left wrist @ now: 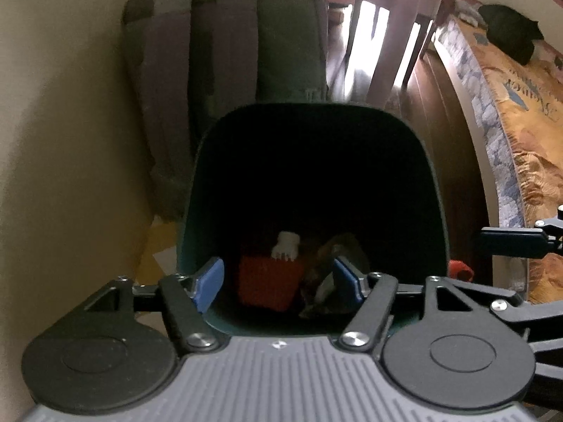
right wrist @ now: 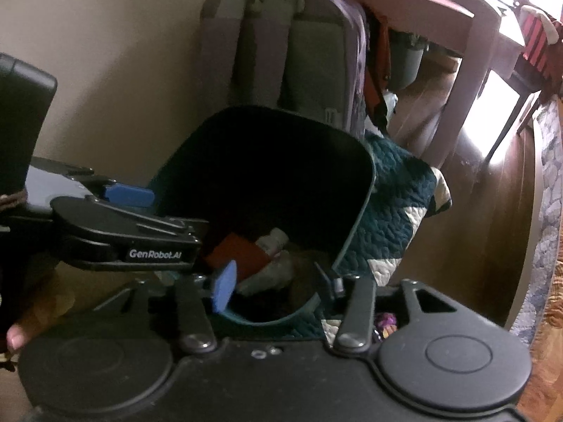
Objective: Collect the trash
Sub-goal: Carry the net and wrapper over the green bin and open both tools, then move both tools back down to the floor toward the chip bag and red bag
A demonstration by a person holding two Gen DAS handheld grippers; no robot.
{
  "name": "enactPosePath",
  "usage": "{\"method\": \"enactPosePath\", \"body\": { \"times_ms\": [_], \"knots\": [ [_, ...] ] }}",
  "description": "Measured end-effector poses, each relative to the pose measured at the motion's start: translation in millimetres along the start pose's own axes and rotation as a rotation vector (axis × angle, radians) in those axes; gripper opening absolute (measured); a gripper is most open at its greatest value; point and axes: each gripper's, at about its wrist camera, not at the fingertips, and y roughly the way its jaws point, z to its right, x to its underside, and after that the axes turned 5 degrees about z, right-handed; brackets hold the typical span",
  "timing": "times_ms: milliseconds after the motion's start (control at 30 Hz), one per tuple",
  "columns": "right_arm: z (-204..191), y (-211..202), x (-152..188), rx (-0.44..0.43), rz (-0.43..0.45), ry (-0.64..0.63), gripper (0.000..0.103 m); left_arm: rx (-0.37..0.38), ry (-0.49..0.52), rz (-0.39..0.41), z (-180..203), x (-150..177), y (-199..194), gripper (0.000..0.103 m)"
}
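Observation:
A dark green trash bin (left wrist: 191,211) stands open under both grippers. Inside lie a red box (left wrist: 267,285), a small white piece (left wrist: 286,246) and a dark crumpled wrapper (left wrist: 323,274). My left gripper (left wrist: 279,281) hangs open over the bin's near rim, nothing between its blue pads. My right gripper (right wrist: 278,283) is open too, over the bin (right wrist: 366,190), with the red box (right wrist: 235,249) and pale trash (right wrist: 272,241) below it. In the right wrist view the left gripper (right wrist: 169,218) reaches in from the left. One right finger (left wrist: 510,241) shows at the edge of the left wrist view.
A grey and purple backpack (left wrist: 225,52) leans on the wall behind the bin. A teal quilt (right wrist: 394,193) lies against the bin's right side. A bed with a patterned cover (left wrist: 520,112) runs along the right. Table legs (left wrist: 387,35) stand on the wood floor (right wrist: 457,211).

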Motion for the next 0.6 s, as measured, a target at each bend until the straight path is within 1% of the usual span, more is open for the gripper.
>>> {"method": "enactPosePath", "body": {
  "times_ms": [67,167,367,467,533,600],
  "knots": [
    [-0.1,-12.1,0.3,-0.012,0.023,0.007,0.057,-0.004,0.004,0.018,4.8,-1.6,-9.8,0.07],
    [0.2,-30.3,2.7,-0.022,0.049,0.016,0.06,-0.015,0.021,0.046,10.8,-0.6,-25.8,0.07],
    [6.0,-65.1,12.3,-0.039,0.093,0.032,0.064,0.038,0.036,0.079,23.6,3.5,-53.3,0.07],
    [17.7,-82.6,19.9,-0.027,0.123,0.049,0.067,0.06,0.054,0.093,37.6,4.7,-62.4,0.071],
    [30.7,-94.4,27.4,-0.013,0.139,0.066,0.068,0.08,0.057,0.098,49.3,5.0,-66.0,0.073],
    [48.4,-105.0,36.0,0.007,0.153,0.087,0.069,0.096,0.056,0.104,62.8,5.5,-66.1,0.074]
  ]
}}
